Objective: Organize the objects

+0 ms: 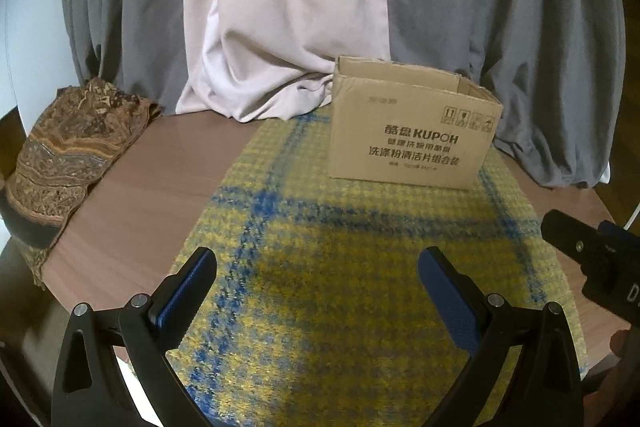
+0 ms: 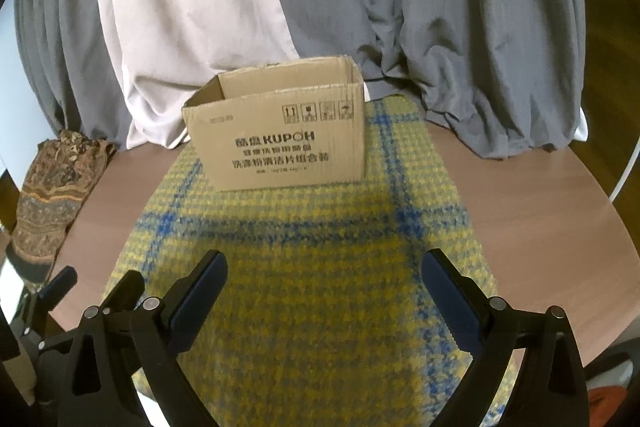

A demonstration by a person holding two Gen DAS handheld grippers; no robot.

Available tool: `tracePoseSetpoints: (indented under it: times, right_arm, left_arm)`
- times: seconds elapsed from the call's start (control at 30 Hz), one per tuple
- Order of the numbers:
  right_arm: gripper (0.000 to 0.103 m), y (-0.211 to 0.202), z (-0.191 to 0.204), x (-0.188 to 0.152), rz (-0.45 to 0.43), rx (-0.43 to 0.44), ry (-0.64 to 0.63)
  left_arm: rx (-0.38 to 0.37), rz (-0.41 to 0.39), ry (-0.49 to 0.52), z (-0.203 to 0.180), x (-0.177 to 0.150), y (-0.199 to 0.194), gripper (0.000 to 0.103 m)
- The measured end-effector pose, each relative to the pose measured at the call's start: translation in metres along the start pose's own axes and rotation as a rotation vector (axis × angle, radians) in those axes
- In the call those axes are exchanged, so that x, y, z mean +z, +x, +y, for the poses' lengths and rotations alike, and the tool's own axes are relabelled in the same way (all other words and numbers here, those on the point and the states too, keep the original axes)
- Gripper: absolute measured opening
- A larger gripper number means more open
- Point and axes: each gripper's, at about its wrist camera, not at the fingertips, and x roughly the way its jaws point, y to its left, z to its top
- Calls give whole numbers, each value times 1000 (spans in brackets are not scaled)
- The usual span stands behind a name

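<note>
- The open-topped brown cardboard box [image 1: 412,135] stands upright right of centre in the left wrist view, on the far part of the yellow-and-blue checked woollen cloth [image 1: 340,267], probably placed there as the container to fill.
- The brown paisley patterned fabric [image 1: 68,147] lies bunched at the left edge, on the round wooden table [image 1: 140,211], well apart from the box; it looks like the thing to tidy.
- The left gripper [image 1: 318,279] and right gripper [image 2: 324,281] hover low with fingers spread apart, empty, seemingly ready to reach.

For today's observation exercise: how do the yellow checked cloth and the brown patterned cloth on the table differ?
The yellow checked cloth lies spread flat mid-table; the brown patterned cloth is bunched at the left edge, hanging over it. The yellow one carries the cardboard box; the brown one carries nothing. Both are fabrics resting on the wooden table.
</note>
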Motion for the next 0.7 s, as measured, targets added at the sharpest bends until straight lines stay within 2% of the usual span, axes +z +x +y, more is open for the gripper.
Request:
tracePoseSetpoints:
  times: [0.27,0.43,0.7]
  right_arm:
    - [98,4,-3,-22,20,1,24]
    - [98,3,-7,-34,24,-9,35]
    - [98,8,-13,-51,45,-15,53]
  left_arm:
    - [-8,-32,14,3,-12,-10,103]
    - [41,-6,41,2,-20,-7,103]
    - [48,30,32,5,-32,-1,103]
